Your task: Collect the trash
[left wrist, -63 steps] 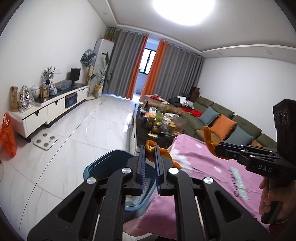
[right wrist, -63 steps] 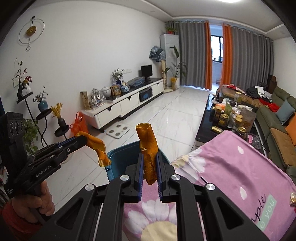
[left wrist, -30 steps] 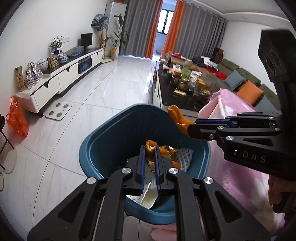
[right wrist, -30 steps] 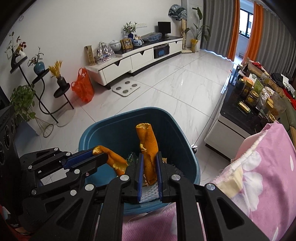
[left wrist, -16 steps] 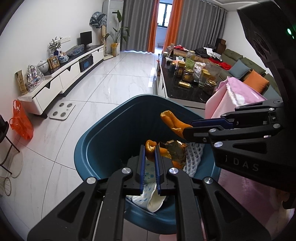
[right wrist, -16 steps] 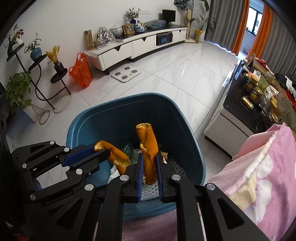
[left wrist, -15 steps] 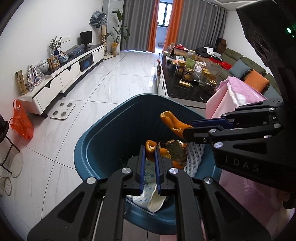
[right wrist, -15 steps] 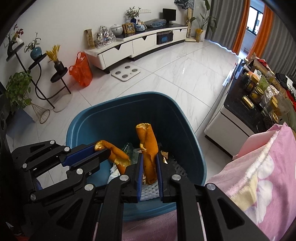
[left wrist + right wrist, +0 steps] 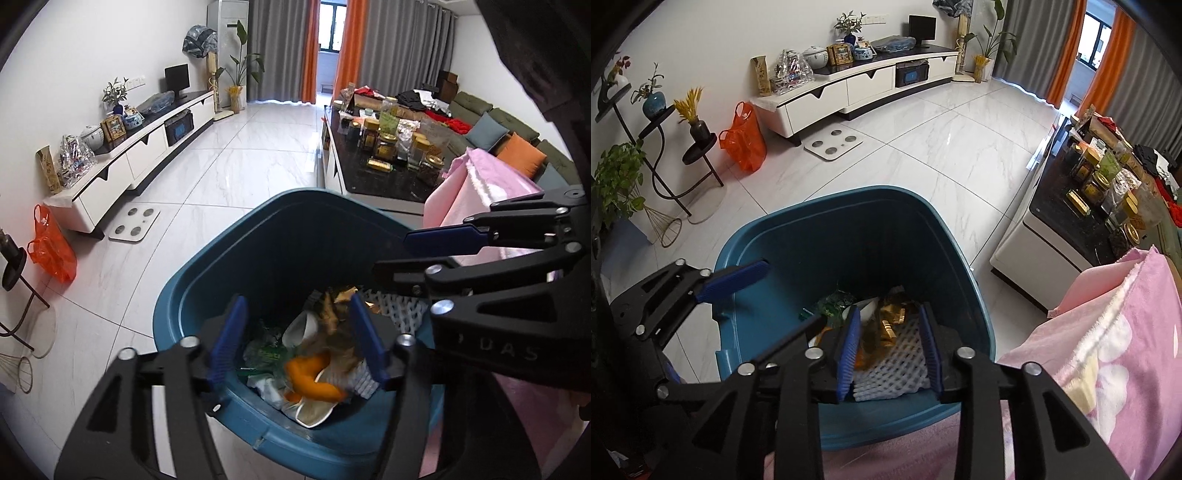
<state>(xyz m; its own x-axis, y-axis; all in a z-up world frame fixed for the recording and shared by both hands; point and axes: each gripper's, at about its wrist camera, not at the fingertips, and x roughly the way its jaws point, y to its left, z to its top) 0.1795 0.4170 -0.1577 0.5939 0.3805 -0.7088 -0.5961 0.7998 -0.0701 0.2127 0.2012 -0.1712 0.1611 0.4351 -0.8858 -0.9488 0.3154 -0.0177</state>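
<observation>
A blue trash bin [image 9: 288, 229] [image 9: 827, 210] stands on the tiled floor below both grippers. My left gripper [image 9: 297, 334] is open and empty above it. An orange peel [image 9: 312, 378] lies on the trash inside, blurred. My right gripper [image 9: 890, 345] is open and empty over the bin; it also shows in the left wrist view [image 9: 417, 254]. Another orange-brown peel [image 9: 882, 332] lies in the bin beside white foam netting [image 9: 901, 365] and a green wrapper [image 9: 833, 304]. My left gripper shows in the right wrist view [image 9: 768, 299].
A pink flowered cloth [image 9: 1108, 369] [image 9: 480, 192] covers the surface at the right. A dark coffee table [image 9: 373, 162] with jars stands beyond the bin. A white TV cabinet [image 9: 857, 88], an orange bag [image 9: 744, 142], a floor scale [image 9: 834, 144] and a plant stand [image 9: 668, 147] line the left wall.
Both grippers have opened over the bin. The two orange peels they held have dropped into the trash.
</observation>
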